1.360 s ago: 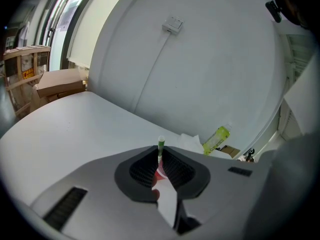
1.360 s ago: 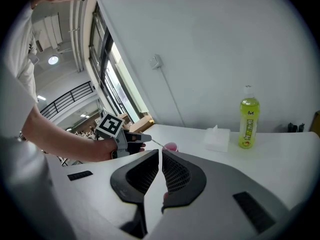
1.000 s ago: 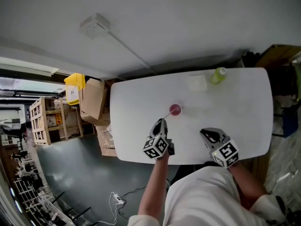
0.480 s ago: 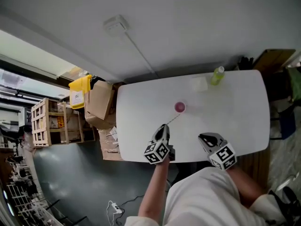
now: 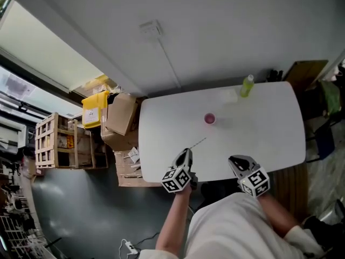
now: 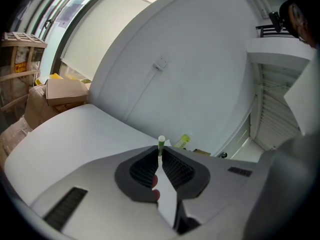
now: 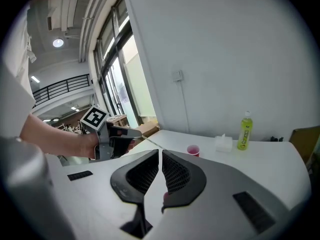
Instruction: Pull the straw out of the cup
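A small pink cup (image 5: 209,118) stands upright near the middle of the white table (image 5: 269,128). My left gripper (image 5: 186,153) hangs over the table's near edge, shut on a thin straw (image 5: 197,143) that slants toward the cup, its far tip short of it. In the left gripper view the straw's green-and-white end (image 6: 161,143) pokes up between the closed pads of the left gripper (image 6: 160,152). My right gripper (image 5: 235,161) hovers to the right, shut and empty. The right gripper view shows its jaws (image 7: 160,157) together, the cup (image 7: 193,150) beyond and the left gripper (image 7: 119,136) holding the straw (image 7: 150,142).
A green bottle (image 5: 247,85) and a white tissue box (image 5: 228,95) stand at the table's far edge, by the wall. Cardboard boxes (image 5: 119,114), a yellow bin (image 5: 92,110) and a wooden crate (image 5: 54,139) sit on the floor left of the table.
Both grippers drew back toward the person's body and rose. The straw, which reached the cup a second ago, now hangs clear of it in the left gripper.
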